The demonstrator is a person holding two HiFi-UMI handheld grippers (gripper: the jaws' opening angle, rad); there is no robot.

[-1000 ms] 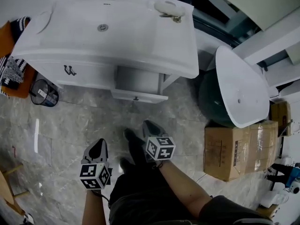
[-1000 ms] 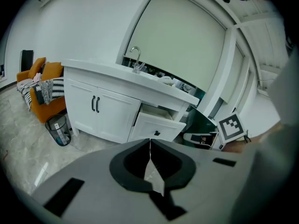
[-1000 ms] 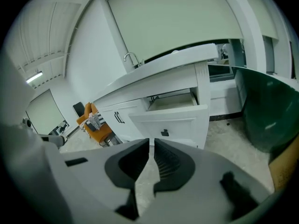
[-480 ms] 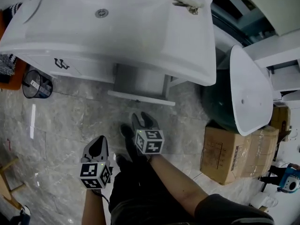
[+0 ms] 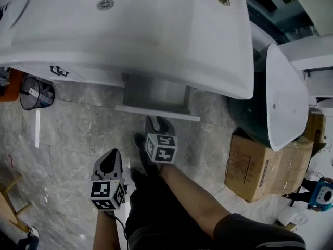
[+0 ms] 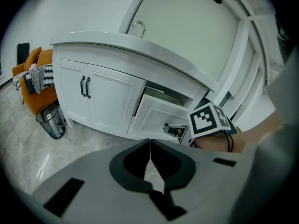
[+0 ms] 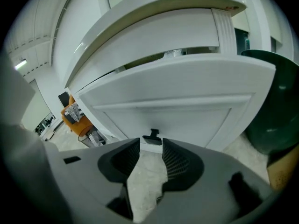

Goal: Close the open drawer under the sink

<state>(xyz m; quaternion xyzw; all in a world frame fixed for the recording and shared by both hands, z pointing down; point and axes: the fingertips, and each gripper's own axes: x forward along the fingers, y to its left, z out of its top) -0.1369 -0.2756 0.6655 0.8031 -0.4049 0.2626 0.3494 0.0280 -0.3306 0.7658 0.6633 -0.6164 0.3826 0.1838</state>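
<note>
**Below the sink: two grippers facing the open drawer**

At upper centre of the head view, we see the drawer (image 5: 155,94) pulled out from under the white sink (image 5: 156,30). Its front panel stands clear of the cabinet, above the marble floor (image 5: 67,134). Directly below it in the frame, the right gripper (image 5: 158,123) points at the drawer front from just before it. In the right gripper view its fingers (image 7: 176,162) are opening and hold nothing. The small dark handle (image 7: 152,135) of the drawer shows just above the gap between them. Lower left of the head view, the left gripper (image 5: 110,159) hangs over the floor, well apart from the drawer. Its fingers (image 6: 130,166) are pressed together on nothing. At the left edge we note a waste bin (image 5: 36,92), and at right a cardboard box (image 5: 260,171).
</note>
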